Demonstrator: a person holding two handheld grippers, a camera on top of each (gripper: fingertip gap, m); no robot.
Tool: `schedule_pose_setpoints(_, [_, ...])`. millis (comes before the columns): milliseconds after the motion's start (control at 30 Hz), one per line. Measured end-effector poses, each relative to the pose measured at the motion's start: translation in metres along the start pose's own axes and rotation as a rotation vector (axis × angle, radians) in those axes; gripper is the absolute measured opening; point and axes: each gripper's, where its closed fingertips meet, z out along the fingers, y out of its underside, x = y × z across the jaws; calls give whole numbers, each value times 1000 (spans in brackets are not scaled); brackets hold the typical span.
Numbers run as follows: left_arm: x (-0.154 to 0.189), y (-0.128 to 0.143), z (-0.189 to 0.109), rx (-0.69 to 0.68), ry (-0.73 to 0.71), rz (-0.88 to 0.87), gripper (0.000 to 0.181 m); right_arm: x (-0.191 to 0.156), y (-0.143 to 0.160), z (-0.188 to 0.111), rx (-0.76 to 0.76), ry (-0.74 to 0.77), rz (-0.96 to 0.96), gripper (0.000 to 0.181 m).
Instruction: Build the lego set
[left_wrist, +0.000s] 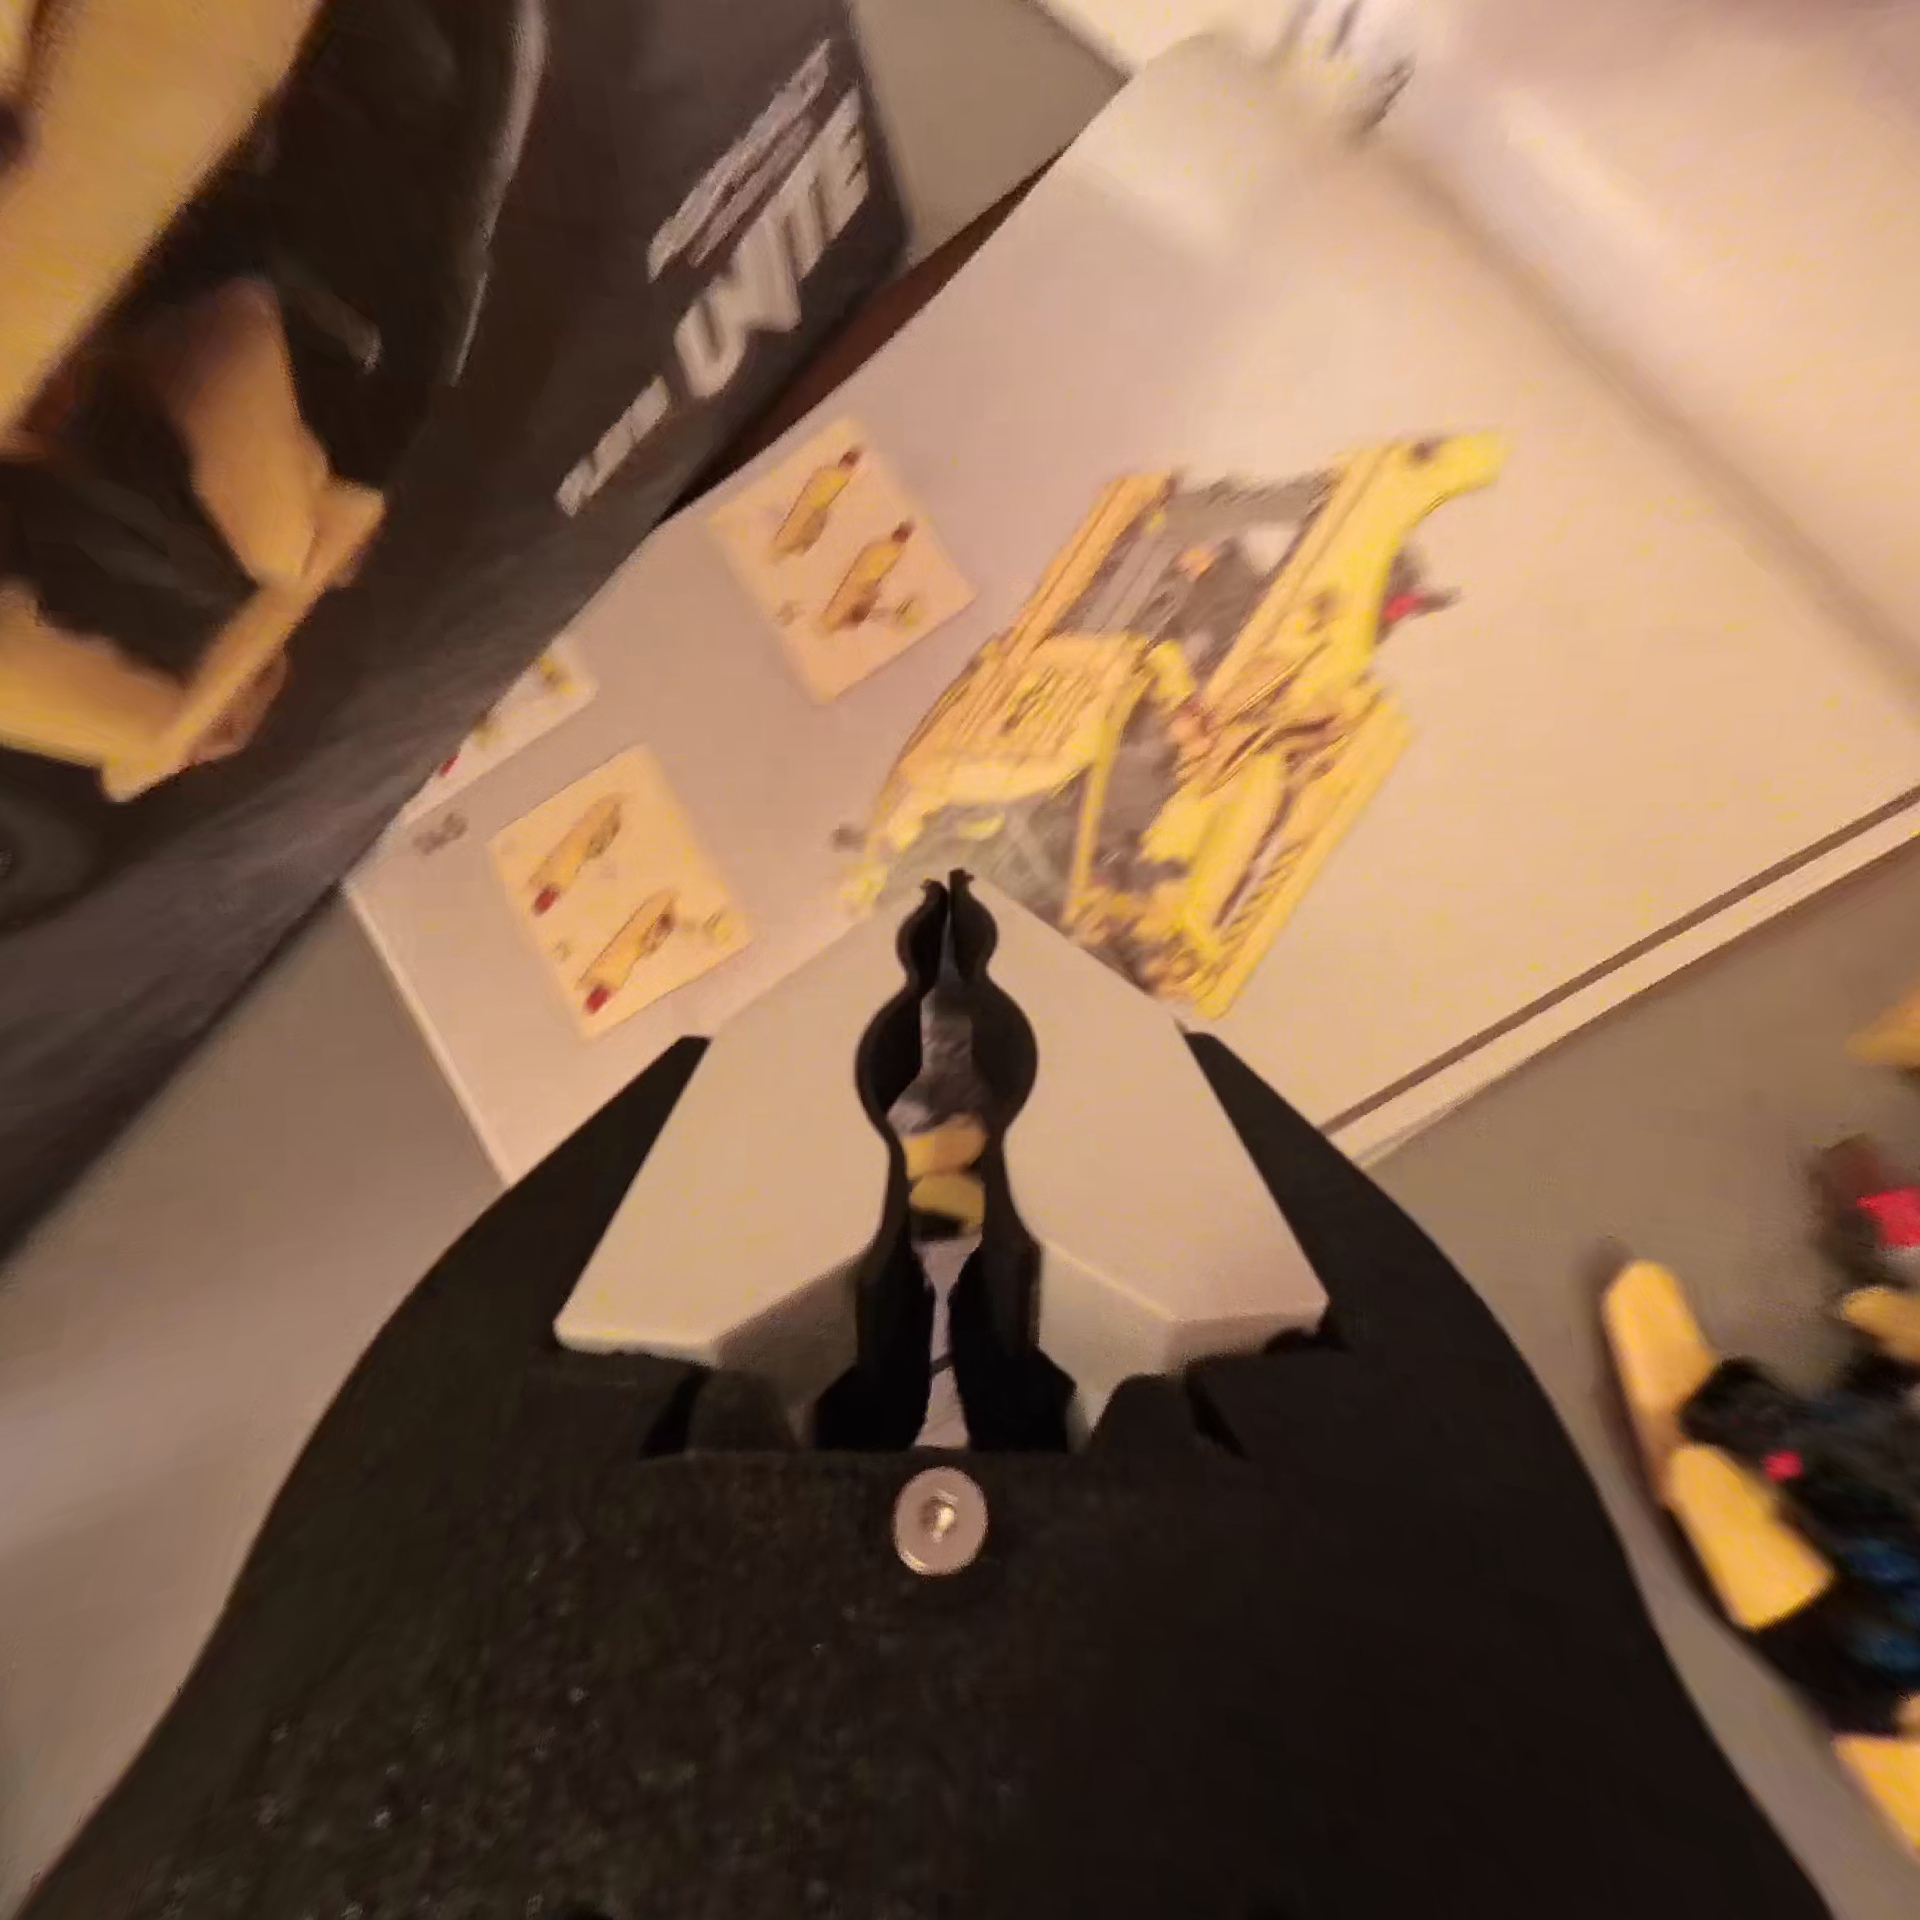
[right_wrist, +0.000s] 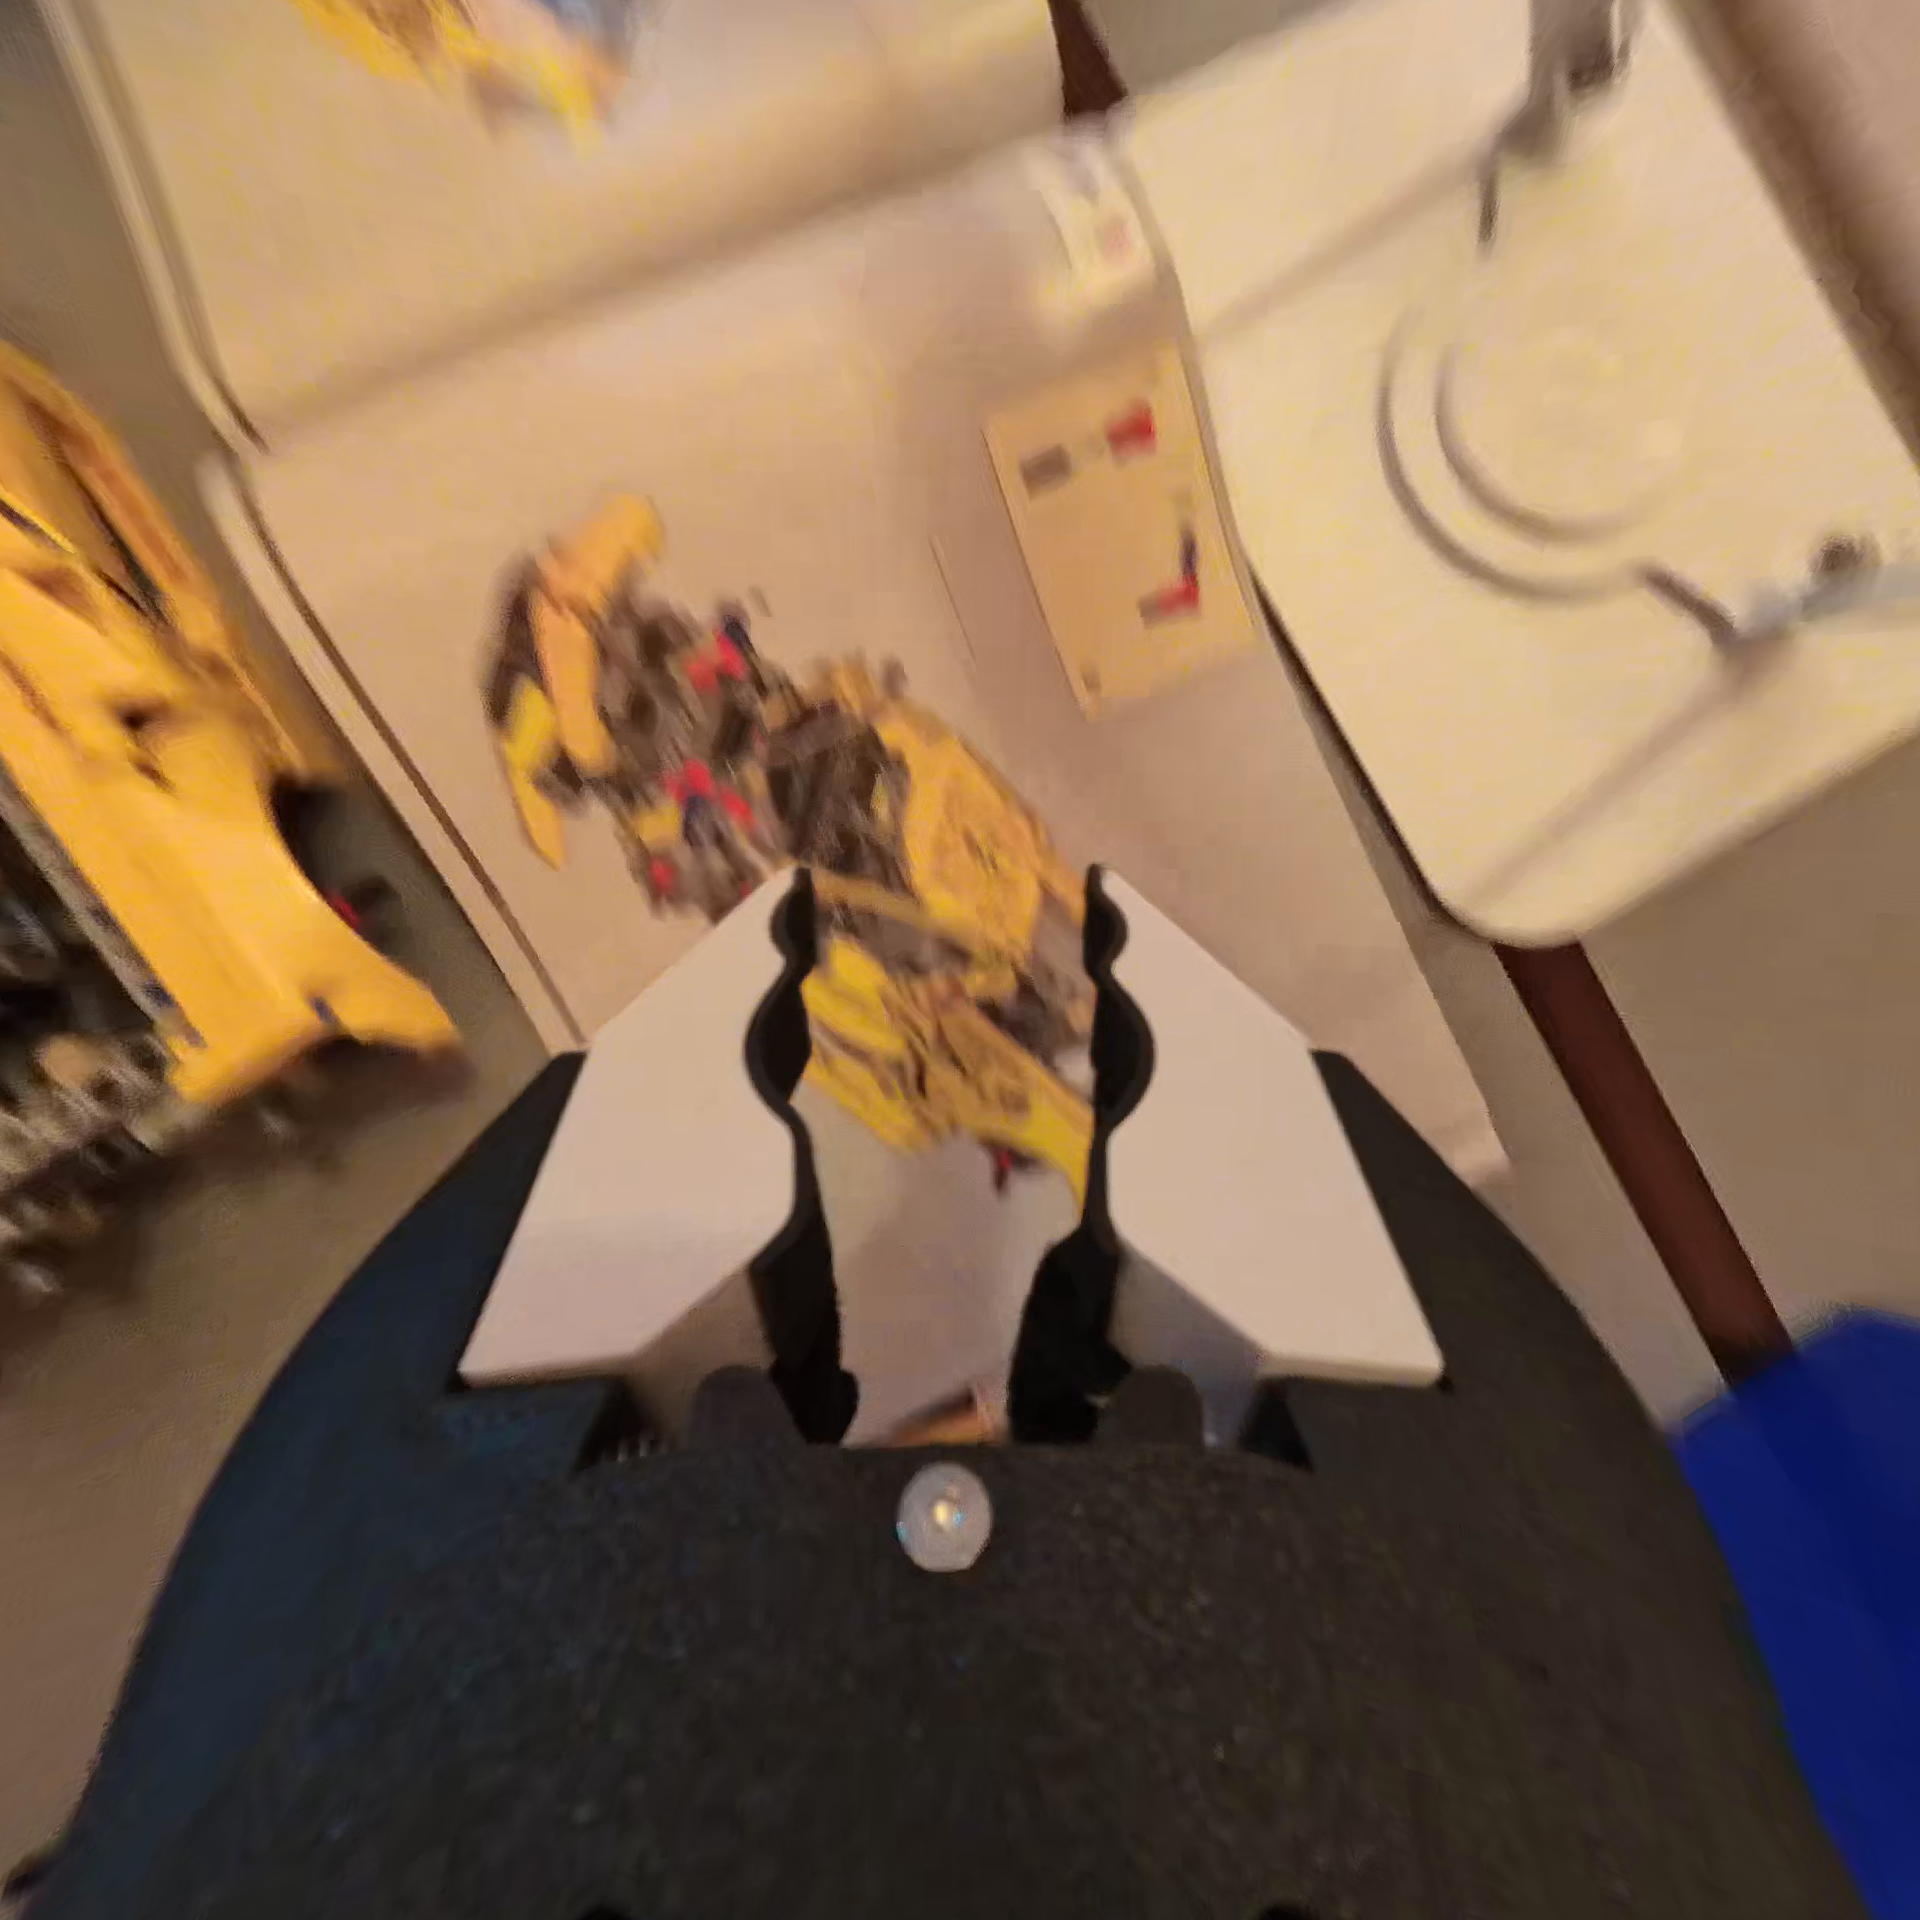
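The open instruction booklet (left_wrist: 1351, 364) lies on the table, with a printed yellow vehicle on its page (left_wrist: 1174, 727). My left gripper (left_wrist: 951, 885) hovers over it with its fingertips together. Yellow and black show through the gap between its fingers; I cannot tell whether that is a held piece or print. A part-built yellow and black lego model (left_wrist: 1756, 1475) sits at the right edge. In the right wrist view my right gripper (right_wrist: 945, 883) is open and empty above another booklet page (right_wrist: 852, 343). The yellow model (right_wrist: 166, 790) lies to its left. Both views are blurred.
The black lego set box (left_wrist: 343, 436) stands at the upper left of the left wrist view. A white tray (right_wrist: 1558, 468) with small grey parts lies at the upper right of the right wrist view. A blue object (right_wrist: 1829, 1507) is at the right edge. Left tips to right tips: about 30 centimetres.
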Motion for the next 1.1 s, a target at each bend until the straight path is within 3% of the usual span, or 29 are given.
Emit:
schedule_pose_setpoints(67, [-4,11,1,0,56,-70,0,5,31,1,-105,39,-14,58])
schedule_pose_setpoints(133, [-5,14,-1,1,86,-149,0,4,44,10,-126,17,7,59])
schedule_pose_setpoints(300, [-5,31,-15,-83,33,-136,0,5,35,19,-47,-47,61,60])
schedule_pose_setpoints(600, [-15,38,-20,-79,70,-221,0,8,26,25,-24,-54,46,55])
schedule_pose_setpoints(767, [-34,46,-42,-86,-14,-187,7,8,28,21,-14,-25,70,56])
schedule_pose_setpoints(833, [-43,44,-61,-46,-40,-214,12,3,14,5,61,-53,115,60])
schedule_pose_setpoints(967, [-52,42,-91,86,-66,-294,15,-10,-24,-61,277,-29,185,59])
schedule_pose_setpoints(1100, [-48,38,-73,162,-36,-335,17,-60,-30,-97,318,2,144,59])
